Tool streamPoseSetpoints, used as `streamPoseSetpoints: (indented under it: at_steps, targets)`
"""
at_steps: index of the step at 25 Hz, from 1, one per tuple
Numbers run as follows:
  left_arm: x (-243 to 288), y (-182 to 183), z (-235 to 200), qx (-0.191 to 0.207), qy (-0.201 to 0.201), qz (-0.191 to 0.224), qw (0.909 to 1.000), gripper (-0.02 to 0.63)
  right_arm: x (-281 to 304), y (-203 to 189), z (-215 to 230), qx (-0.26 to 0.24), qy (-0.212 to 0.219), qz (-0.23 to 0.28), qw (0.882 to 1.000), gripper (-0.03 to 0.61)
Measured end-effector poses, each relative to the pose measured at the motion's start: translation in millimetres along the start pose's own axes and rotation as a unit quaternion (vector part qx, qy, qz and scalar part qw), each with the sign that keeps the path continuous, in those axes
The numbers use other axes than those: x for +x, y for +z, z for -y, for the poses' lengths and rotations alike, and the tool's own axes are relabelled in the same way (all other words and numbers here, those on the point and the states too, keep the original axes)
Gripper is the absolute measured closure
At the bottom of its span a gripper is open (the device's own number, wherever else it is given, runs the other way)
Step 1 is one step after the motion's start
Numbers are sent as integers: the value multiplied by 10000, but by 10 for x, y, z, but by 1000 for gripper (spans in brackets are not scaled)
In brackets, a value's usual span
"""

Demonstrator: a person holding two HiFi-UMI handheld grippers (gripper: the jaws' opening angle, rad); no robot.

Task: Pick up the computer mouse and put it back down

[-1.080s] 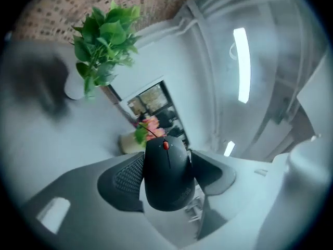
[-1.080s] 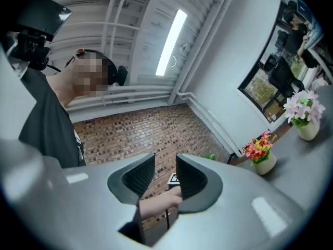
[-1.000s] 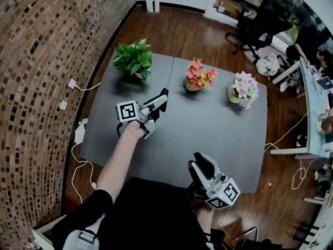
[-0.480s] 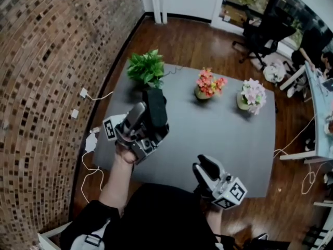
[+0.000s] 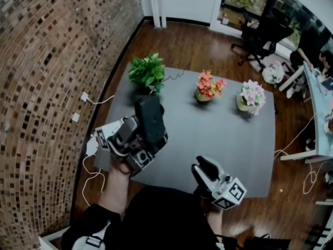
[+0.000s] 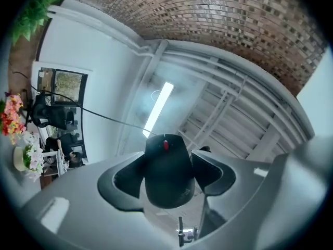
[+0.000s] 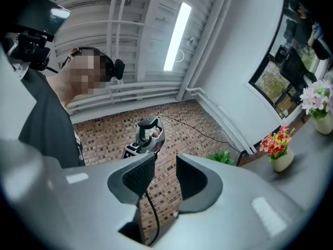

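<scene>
The black computer mouse [image 6: 167, 168], with a red scroll wheel, sits clamped between the pads of my left gripper [image 5: 141, 128], which is shut on it. That gripper is lifted high above the left side of the grey table [image 5: 218, 134] and tilts upward toward the ceiling. The mouse [image 5: 150, 117] fills the space over the table's left half in the head view. Its thin cable [image 6: 93, 111] trails away from it. My right gripper [image 5: 204, 166] hovers by the table's near edge, open, with nothing between its jaws.
A green plant [image 5: 147, 70], a vase of pink and orange flowers [image 5: 208, 86] and a vase of pale flowers [image 5: 251, 95] stand along the table's far edge. A brick wall [image 5: 47, 61] runs along the left. Office chairs [image 5: 260, 27] stand beyond.
My left gripper has risen from the table toward the camera with the mouse in it and tipped upward. The right gripper has stayed near the table's front edge.
</scene>
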State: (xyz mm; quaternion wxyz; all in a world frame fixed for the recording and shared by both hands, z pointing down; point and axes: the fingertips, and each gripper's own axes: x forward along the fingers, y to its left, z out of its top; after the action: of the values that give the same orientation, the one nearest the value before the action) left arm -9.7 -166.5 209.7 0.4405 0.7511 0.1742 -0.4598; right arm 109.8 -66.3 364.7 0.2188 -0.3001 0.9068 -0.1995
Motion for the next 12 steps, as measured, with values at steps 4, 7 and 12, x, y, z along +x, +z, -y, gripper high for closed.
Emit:
streamPoseSetpoints:
  at_steps: [4, 7, 12]
  targets:
    - [43, -38, 107, 108, -77, -126, 9998, 331, -37, -52, 11, 34, -55, 7, 10000, 477]
    - [-14, -30, 46, 181, 72, -135, 9997, 331, -62, -67, 25, 43, -98, 11, 9999, 477]
    - [-450, 24, -469, 898, 1369, -319, 9860, 331, -93, -121, 51, 65, -200, 9, 9998, 477]
